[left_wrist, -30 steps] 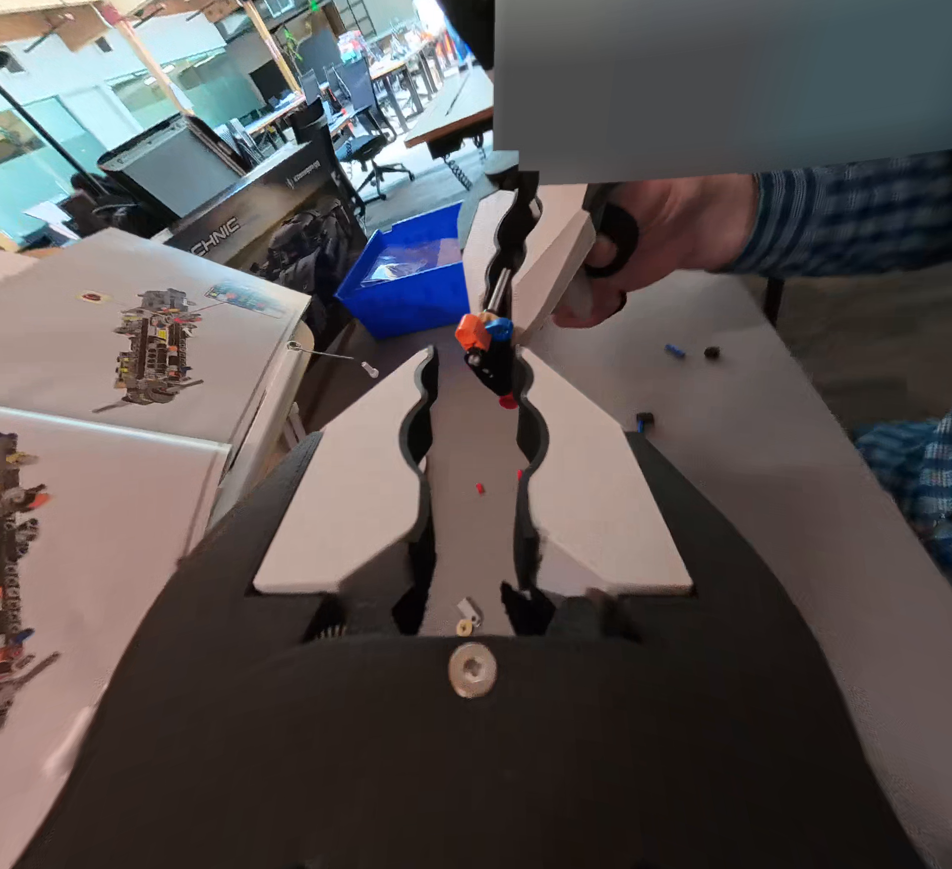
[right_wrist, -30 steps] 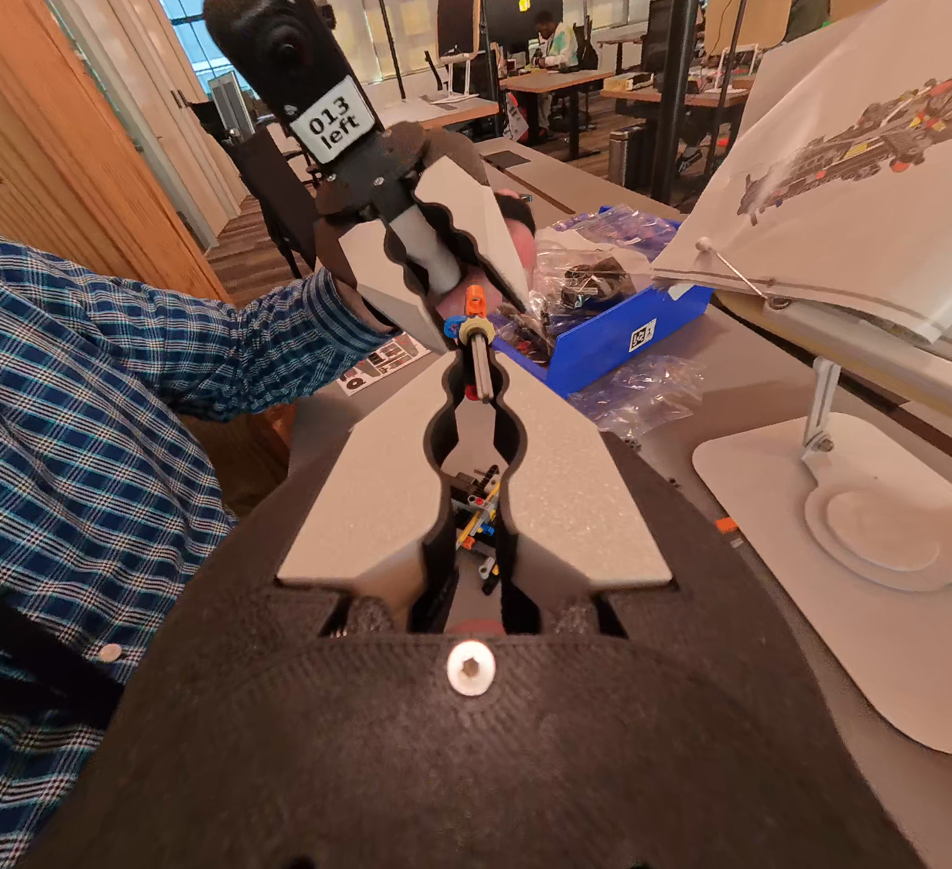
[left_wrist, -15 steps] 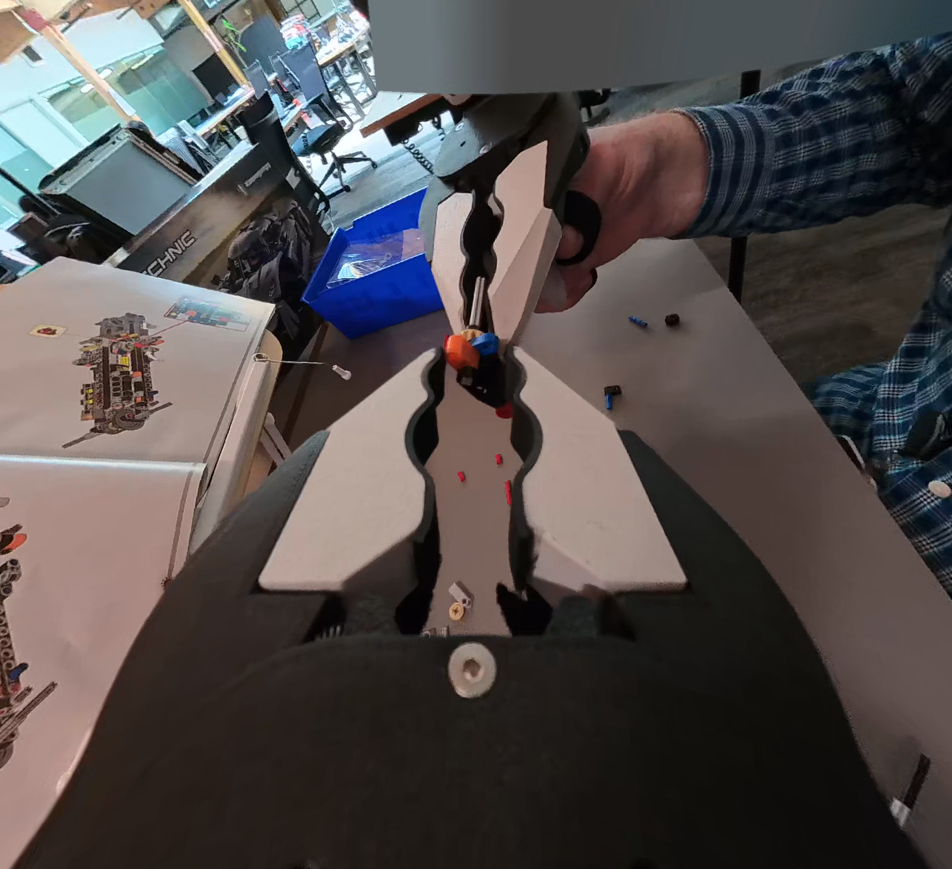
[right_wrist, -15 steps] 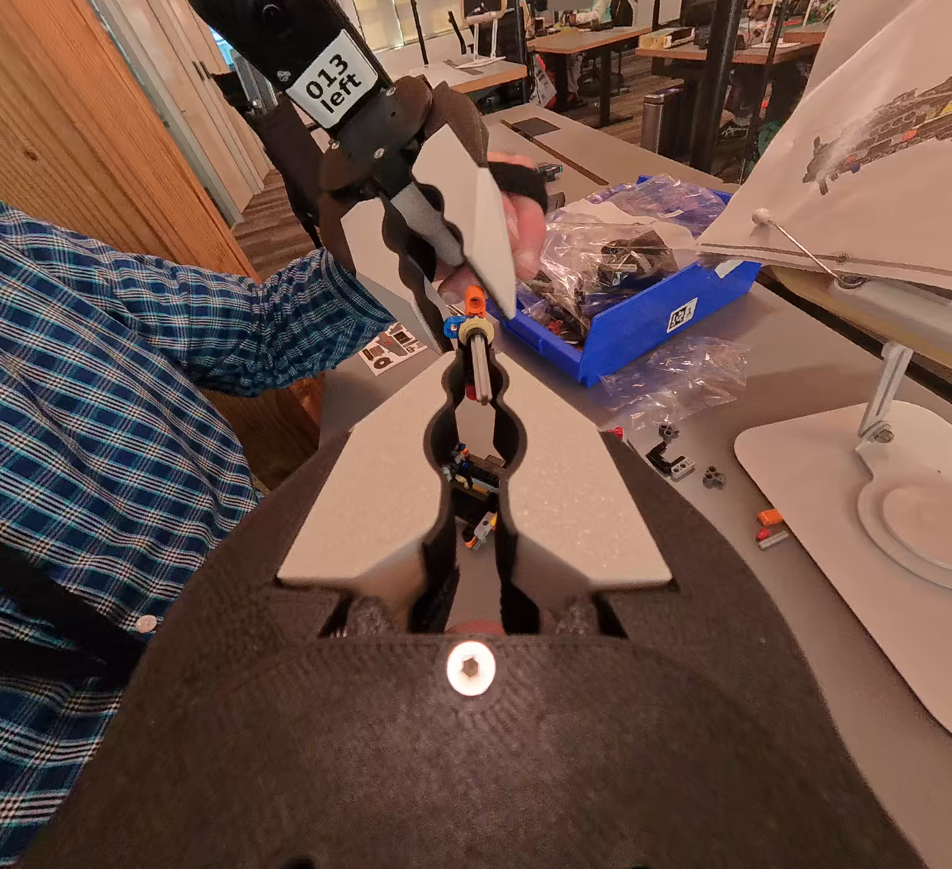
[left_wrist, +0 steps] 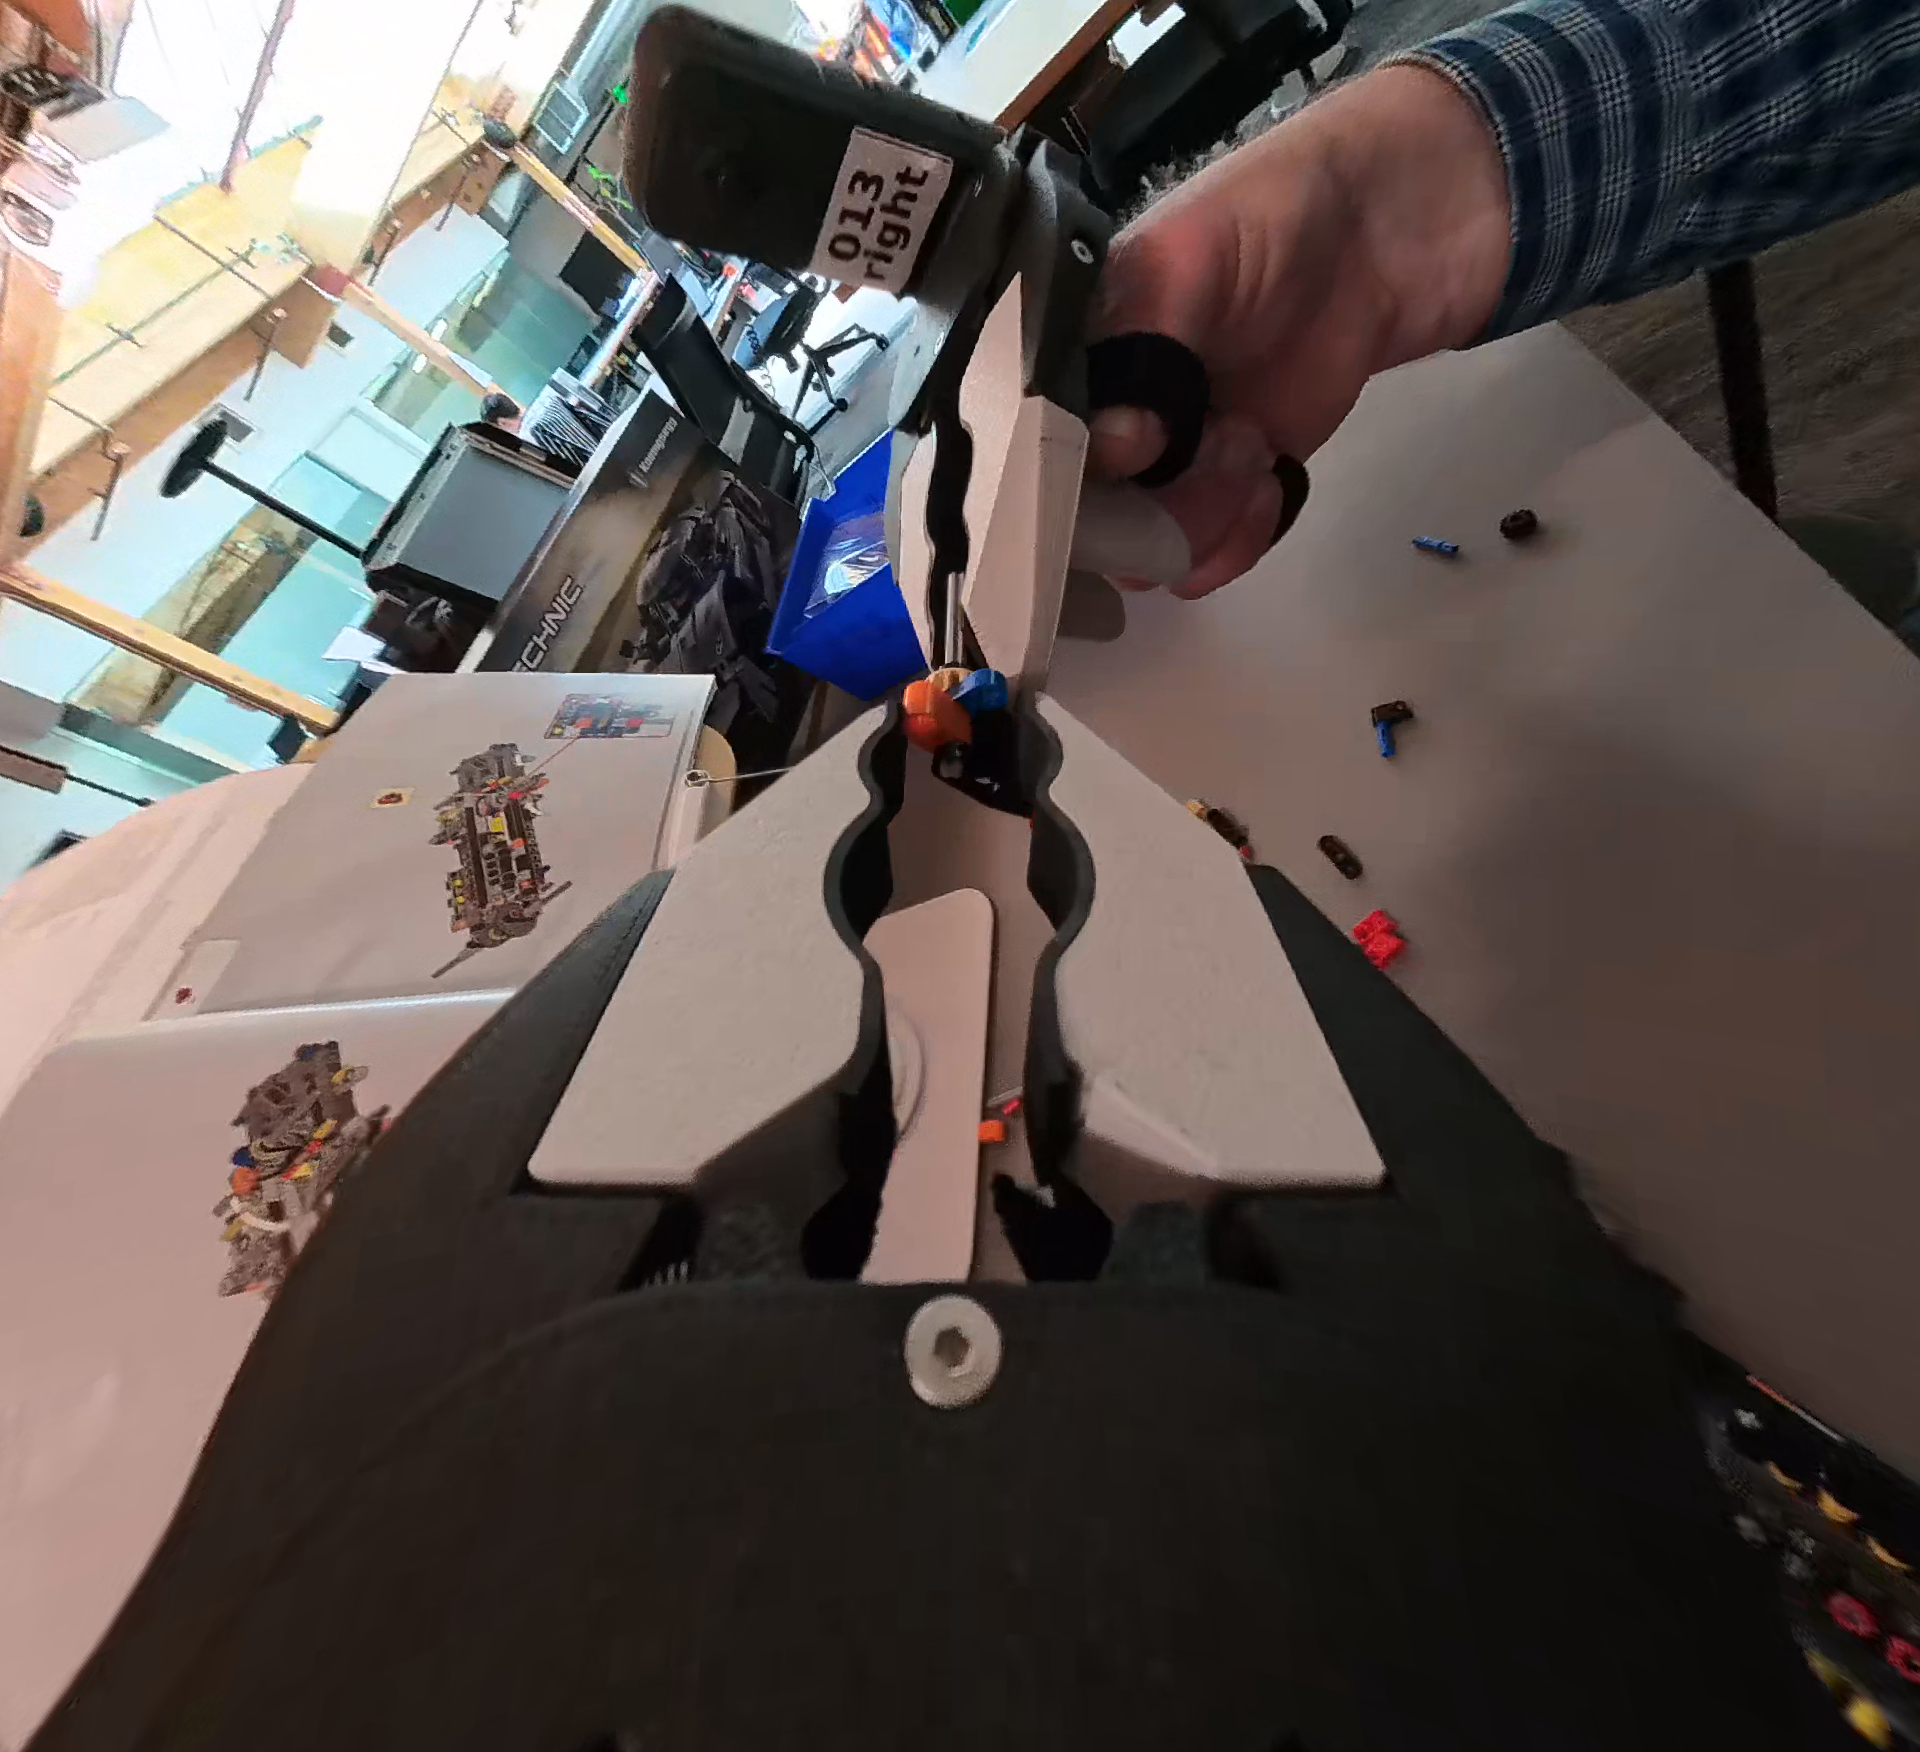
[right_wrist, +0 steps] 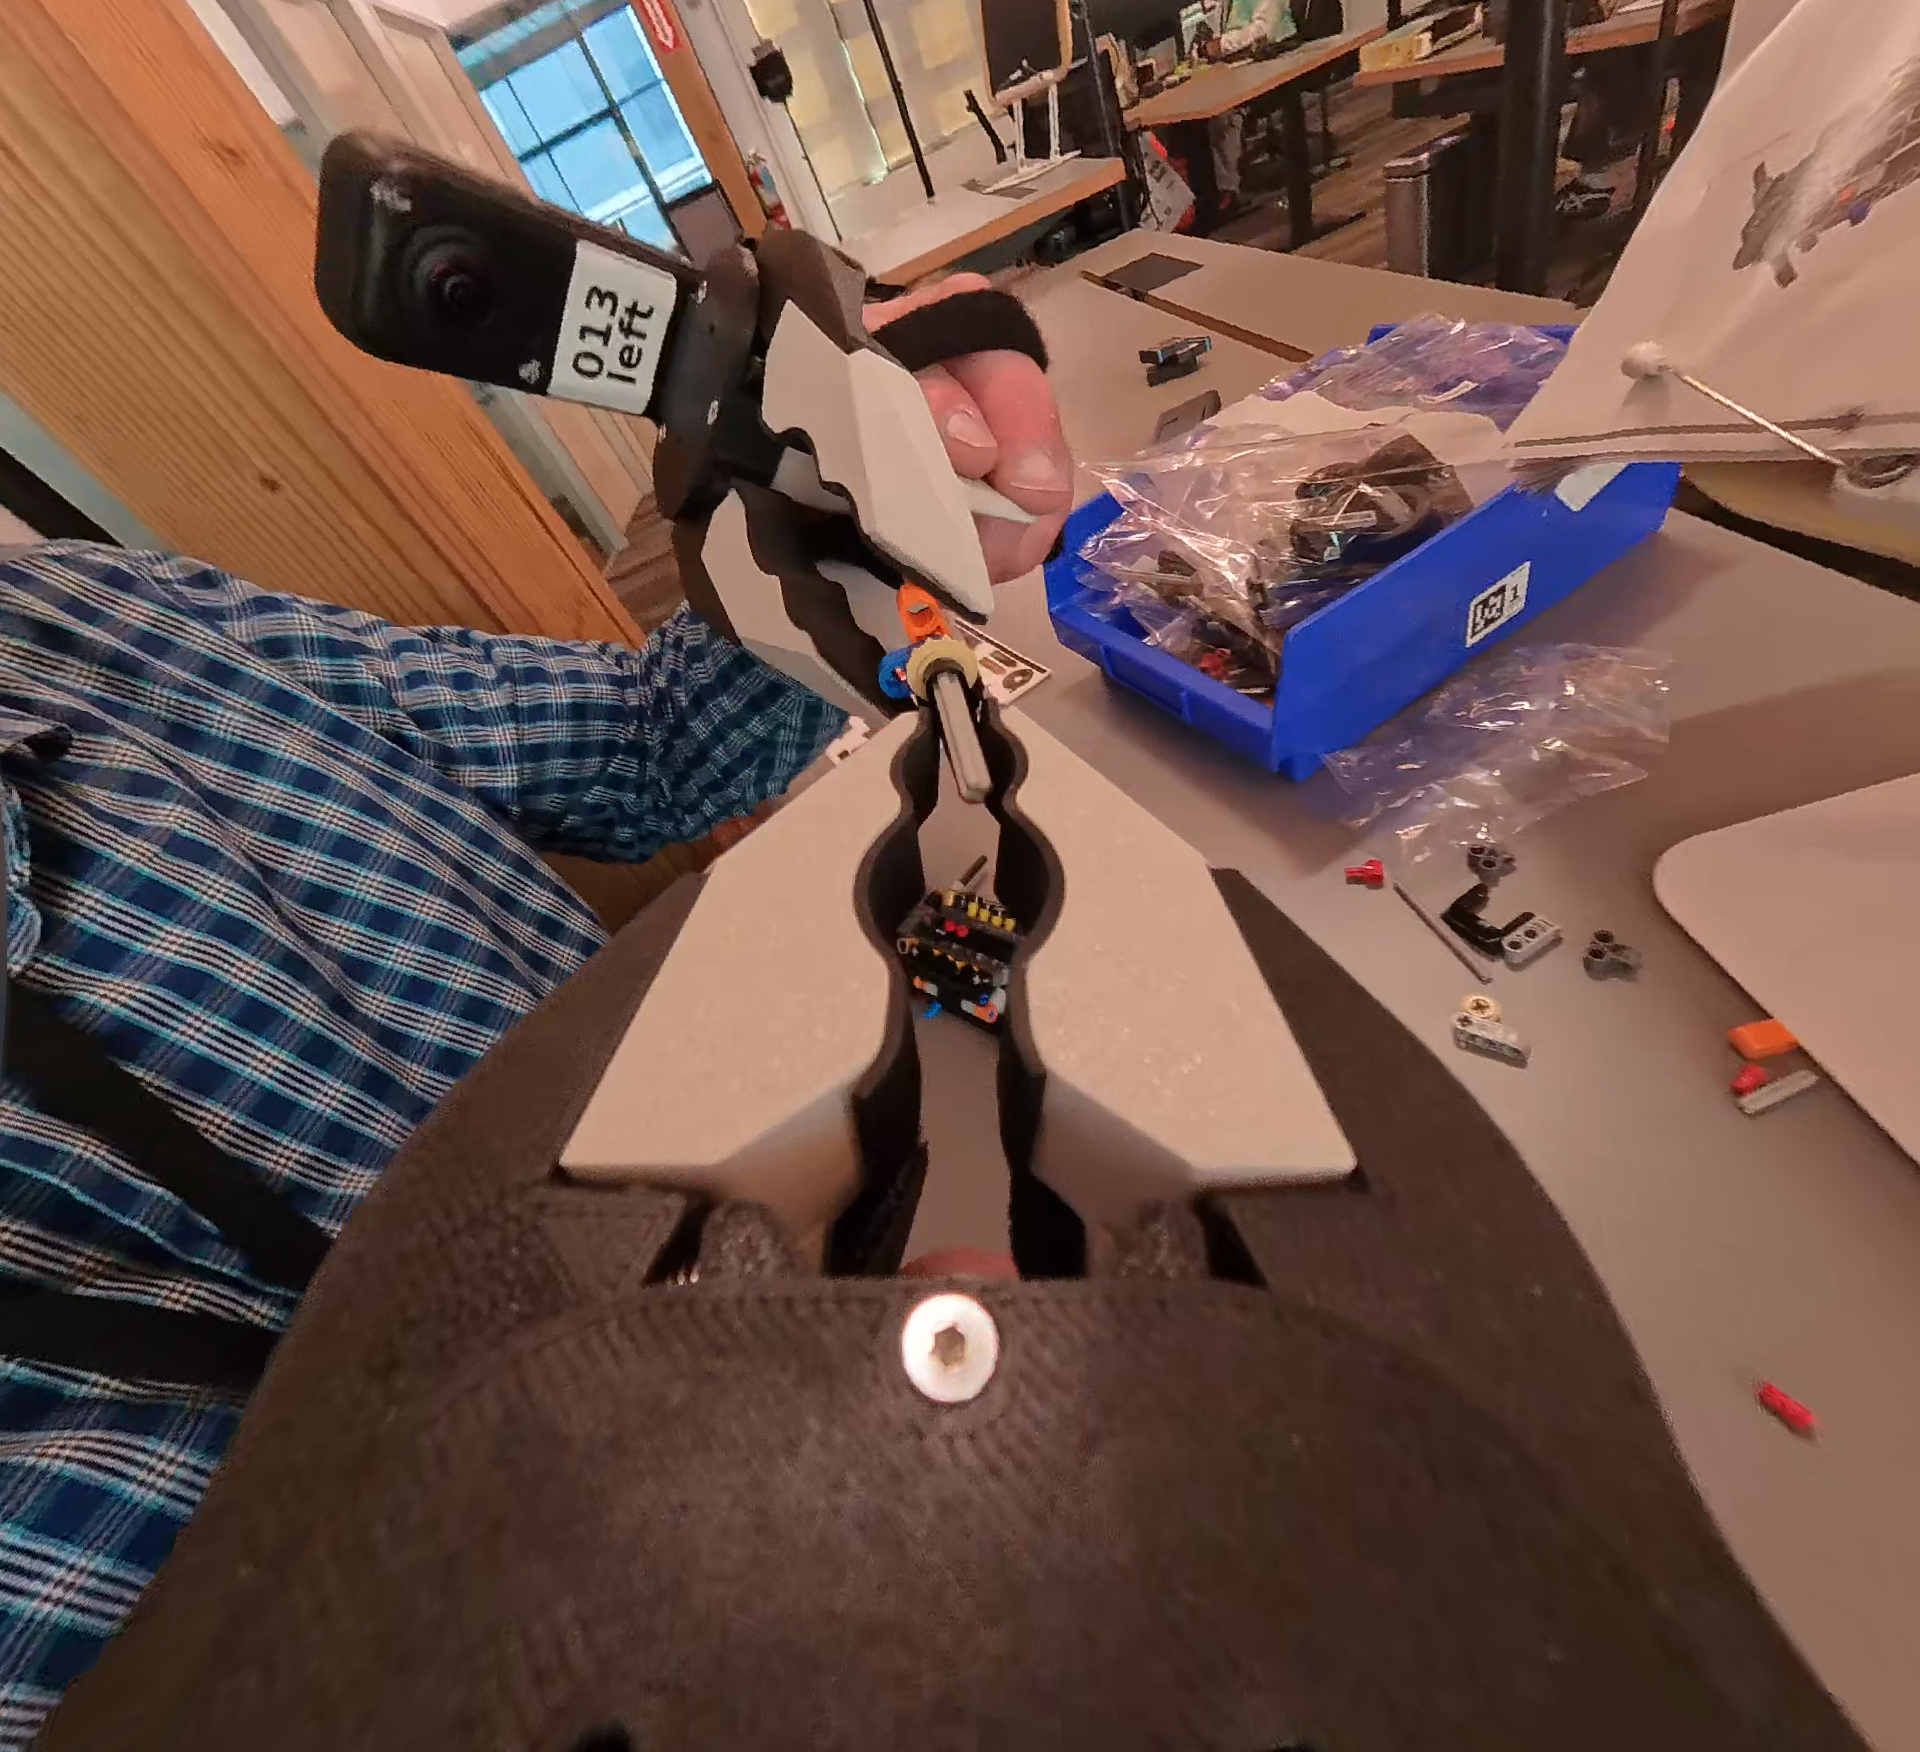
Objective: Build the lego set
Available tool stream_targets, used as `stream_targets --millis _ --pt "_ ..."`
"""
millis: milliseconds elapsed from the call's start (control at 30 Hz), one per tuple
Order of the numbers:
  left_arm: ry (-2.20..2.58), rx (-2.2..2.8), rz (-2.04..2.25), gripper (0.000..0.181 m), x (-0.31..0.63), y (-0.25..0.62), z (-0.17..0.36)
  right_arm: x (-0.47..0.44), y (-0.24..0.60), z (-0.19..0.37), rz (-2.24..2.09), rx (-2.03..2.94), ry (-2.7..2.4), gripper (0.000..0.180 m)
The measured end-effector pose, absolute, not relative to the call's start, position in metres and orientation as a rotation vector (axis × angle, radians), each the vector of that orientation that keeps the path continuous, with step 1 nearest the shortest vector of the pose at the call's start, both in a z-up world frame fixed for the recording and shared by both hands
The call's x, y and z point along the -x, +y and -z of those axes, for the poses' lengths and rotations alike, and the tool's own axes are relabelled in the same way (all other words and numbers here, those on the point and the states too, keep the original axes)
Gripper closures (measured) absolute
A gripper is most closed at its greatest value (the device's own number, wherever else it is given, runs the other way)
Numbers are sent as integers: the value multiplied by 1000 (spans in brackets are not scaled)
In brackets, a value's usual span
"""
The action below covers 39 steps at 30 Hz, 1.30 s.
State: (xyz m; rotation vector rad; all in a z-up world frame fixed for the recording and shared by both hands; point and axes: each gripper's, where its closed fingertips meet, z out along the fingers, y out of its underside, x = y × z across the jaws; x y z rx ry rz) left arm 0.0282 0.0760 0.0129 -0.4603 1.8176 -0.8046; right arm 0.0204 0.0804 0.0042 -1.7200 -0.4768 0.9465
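My left gripper (left_wrist: 966, 728) is shut on a small lego sub-assembly (left_wrist: 943, 713) made of black, orange and blue parts, held in the air above the table. My right gripper (right_wrist: 951, 726) is shut on a grey axle (right_wrist: 958, 738). The far end of the axle goes through a tan bush into the sub-assembly (right_wrist: 920, 637). The two grippers meet tip to tip. In the left wrist view the axle (left_wrist: 950, 601) comes down from the right gripper (left_wrist: 961, 653). A larger black partial build (right_wrist: 961, 954) lies on the table below, seen between my right fingers.
A blue bin (right_wrist: 1382, 622) with bags of parts stands at the back, with an empty bag (right_wrist: 1507, 746) beside it. An instruction booklet (left_wrist: 468, 850) rests on a white stand (right_wrist: 1818, 923). Loose pieces (right_wrist: 1496, 923) and a red piece (left_wrist: 1377, 935) are scattered on the grey table (left_wrist: 1558, 767). Only a small space, under 4 cm, lies between the two pairs of fingers.
Both grippers have tilted and risen together over the table, still joined at the axle and sub-assembly. More of the table and its loose pieces shows now.
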Motion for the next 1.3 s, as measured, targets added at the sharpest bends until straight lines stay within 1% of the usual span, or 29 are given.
stream_targets --millis 167,400,433,500,533,667,867,1167,1300 --pt "1819 417 737 162 -25 77 -11 -18 81 -2 -982 1719 -447 175" --pt "1745 573 1089 165 -22 76 -23 -15 80 -14 -921 1635 -484 174" --pt "1737 579 1125 165 -21 75 -24 -15 80 -14 -905 1630 -490 171" --pt "1711 589 1206 166 -19 73 -30 -12 77 -14 -891 1623 -516 170" --pt "1704 594 1234 166 -19 71 -31 -10 76 -16 -878 1608 -529 174" --pt "1673 604 1306 165 -18 71 -33 -10 74 -19 -874 1615 -528 175" --pt "1680 570 1175 164 -19 71 -30 -9 74 -15 -913 1639 -500 175" --pt "1704 534 1072 155 -15 71 -30 -6 76 -16 -917 1640 -494 175" --pt "1708 523 1034 157 -14 73 -30 -4 77 -16 -931 1640 -489 175"
